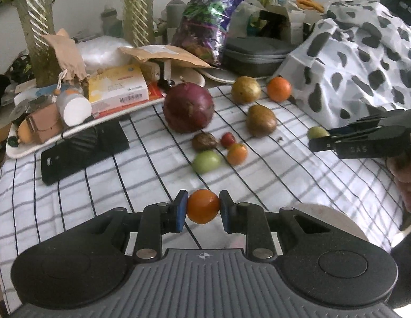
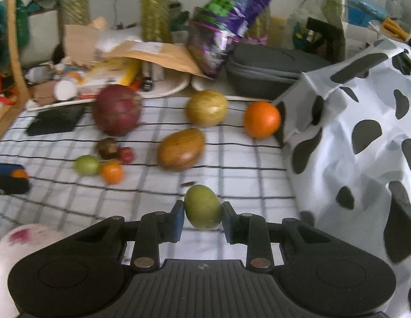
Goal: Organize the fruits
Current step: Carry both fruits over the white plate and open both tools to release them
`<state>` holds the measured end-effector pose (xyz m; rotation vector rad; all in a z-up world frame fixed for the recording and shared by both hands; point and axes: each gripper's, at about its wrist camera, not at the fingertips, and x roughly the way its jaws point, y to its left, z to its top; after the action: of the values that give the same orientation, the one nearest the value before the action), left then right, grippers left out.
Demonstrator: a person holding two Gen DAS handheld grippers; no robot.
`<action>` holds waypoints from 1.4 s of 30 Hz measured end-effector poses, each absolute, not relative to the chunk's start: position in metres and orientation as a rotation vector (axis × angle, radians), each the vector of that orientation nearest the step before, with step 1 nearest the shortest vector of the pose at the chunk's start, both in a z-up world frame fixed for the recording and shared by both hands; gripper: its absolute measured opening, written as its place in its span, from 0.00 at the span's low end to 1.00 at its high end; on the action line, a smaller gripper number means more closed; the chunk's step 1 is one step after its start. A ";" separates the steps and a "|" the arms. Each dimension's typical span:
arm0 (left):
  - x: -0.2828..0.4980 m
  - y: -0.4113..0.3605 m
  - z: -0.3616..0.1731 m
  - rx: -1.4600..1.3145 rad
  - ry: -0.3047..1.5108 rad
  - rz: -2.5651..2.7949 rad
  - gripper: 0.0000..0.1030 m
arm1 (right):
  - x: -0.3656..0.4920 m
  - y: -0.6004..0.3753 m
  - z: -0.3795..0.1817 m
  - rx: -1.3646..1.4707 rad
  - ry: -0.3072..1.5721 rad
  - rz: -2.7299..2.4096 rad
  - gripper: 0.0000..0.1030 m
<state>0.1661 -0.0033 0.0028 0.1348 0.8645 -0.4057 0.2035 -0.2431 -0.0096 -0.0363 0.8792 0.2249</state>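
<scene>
**Two small fruits pinched, one in each gripper**

On the left, the left gripper [image 1: 202, 208] has its blue pads pressed on either side of a small round orange citrus fruit [image 1: 202, 206], held just above the white cloth with dark grid lines [image 1: 285, 185]. The grip sits across the fruit's widest part, which looks the sensible place: the skin appears smooth and the shape round, so a pinch off-centre would likely let it squirt out. It is probably light and slightly yielding, needing only modest pressure.

In the middle of the cloth lie the loose pieces: a large dark-red round fruit [image 1: 188, 108], a small brown wrinkled fruit [image 1: 204, 141], a tiny red fruit [image 1: 228, 139], a pale green round fruit [image 1: 206, 161] and a second small orange fruit [image 1: 237, 154] close together, then two brownish-gold oval fruits [image 1: 261, 120] and a bigger orange [image 1: 279, 89] near the black-spotted white bag [image 1: 351, 74].

On the right, the right gripper [image 2: 202, 213] has its jaws nipped around a small green oval fruit [image 2: 202, 207], over the cloth. Its longer shape suggests it could pivot between the pads; a hold across the waist seems steadiest. It looks firm, and bruising seems the main risk.
</scene>
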 end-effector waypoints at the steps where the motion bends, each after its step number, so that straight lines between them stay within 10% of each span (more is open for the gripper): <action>1: 0.160 -0.005 0.003 0.136 0.867 -0.410 0.24 | 0.197 -0.239 -0.007 -0.033 0.875 0.240 0.30; 27: 0.085 -0.027 -0.022 0.157 0.938 -0.436 0.25 | 0.094 -0.187 -0.012 -0.026 0.967 0.467 0.30; 32: 0.084 -0.027 -0.020 0.186 0.914 -0.351 0.61 | 0.092 -0.190 -0.010 -0.026 0.937 0.454 0.67; 37: 0.077 -0.019 -0.009 0.162 0.867 -0.326 0.70 | 0.084 -0.201 0.001 0.029 0.895 0.423 0.97; 42: 0.067 -0.017 0.000 0.140 0.847 -0.306 0.70 | 0.070 -0.205 0.008 -0.020 0.843 0.344 1.00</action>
<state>0.0667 -0.0166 -0.0001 0.1403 0.8475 -0.3062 0.0696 -0.2054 0.0078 -0.0201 0.8429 0.3436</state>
